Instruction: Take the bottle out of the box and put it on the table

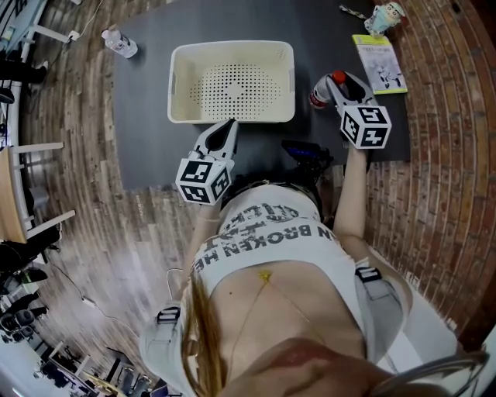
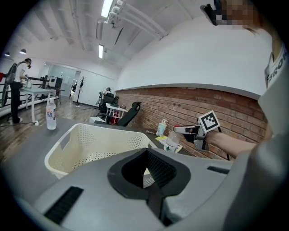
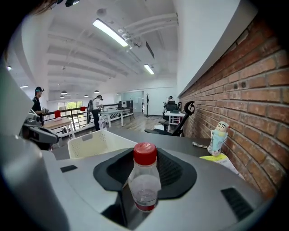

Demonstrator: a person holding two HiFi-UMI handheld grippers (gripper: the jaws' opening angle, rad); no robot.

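Right gripper [image 1: 333, 82]: clamped on the bottle [image 1: 318, 94], 1 pad on each side of the clear body, below the red cap. The bottle is upright, outside the box [image 1: 180, 85], just off the box's right wall, over the right part of the desk [image 1: 155, 147]. Whether its base touches the desk cannot be told.

Left gripper [image 1: 226, 128]: jaws a little apart, nothing between them. It sits at the near edge of the desk, tips toward the box's near wall.

The box is white, perforated and empty, mid-desk.

Also on the desk:
- 1 second bottle [image 1: 120, 43] at the far left corner.
- 1 booklet [image 1: 380, 63] at the far right corner.
- 1 figurine [image 1: 384, 17] just beyond the booklet.
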